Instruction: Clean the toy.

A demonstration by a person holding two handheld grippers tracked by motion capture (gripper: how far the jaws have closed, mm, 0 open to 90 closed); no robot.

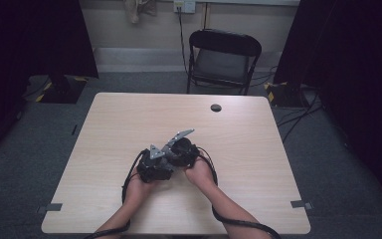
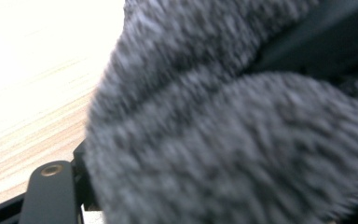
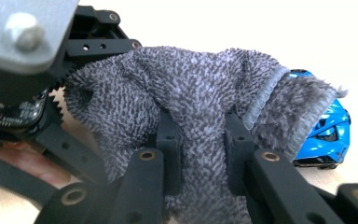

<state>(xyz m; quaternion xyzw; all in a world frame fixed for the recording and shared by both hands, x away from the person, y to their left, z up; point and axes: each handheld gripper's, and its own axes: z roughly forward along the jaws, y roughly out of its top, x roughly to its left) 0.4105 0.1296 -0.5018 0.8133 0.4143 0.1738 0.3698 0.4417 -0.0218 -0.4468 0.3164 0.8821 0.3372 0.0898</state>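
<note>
**Grey cloth held between two hand-held grippers, mid-table**

Item 1: right gripper (image 3: 200, 154). In the right gripper view its two black jaws rise from the bottom edge and stand close together, pinched on a fold of grey terry cloth (image 3: 191, 93). The pile bulges out above and to both sides of the jaws. In the high view the same gripper (image 1: 183, 151) sits at the centre of the table, grey plate uppermost, with the person's right hand (image 1: 199, 172) behind it.

Item 2: left gripper (image 1: 155, 167). In the high view it lies just beside the right gripper, touching or nearly so, with the left hand (image 1: 138, 185) on it. In the left gripper view the cloth (image 2: 233, 140) is pressed up against the lens, blurred; one black jaw arm shows at the lower left. Whether these jaws are parted or clamped on the cloth cannot be told.

Item 3: cloth, location. Bunched between the two grippers, over the middle of the table (image 1: 129, 124); a ribbed hem runs down its right side in the right gripper view.

Item 4: blue toy car (image 3: 328, 126). Stands on the tabletop behind the cloth, partly hidden by it.

Item 5: surroundings. Black folding chair (image 1: 223, 57) beyond the far table edge; a dark round cap (image 1: 216, 107) set in the tabletop near that edge
</note>
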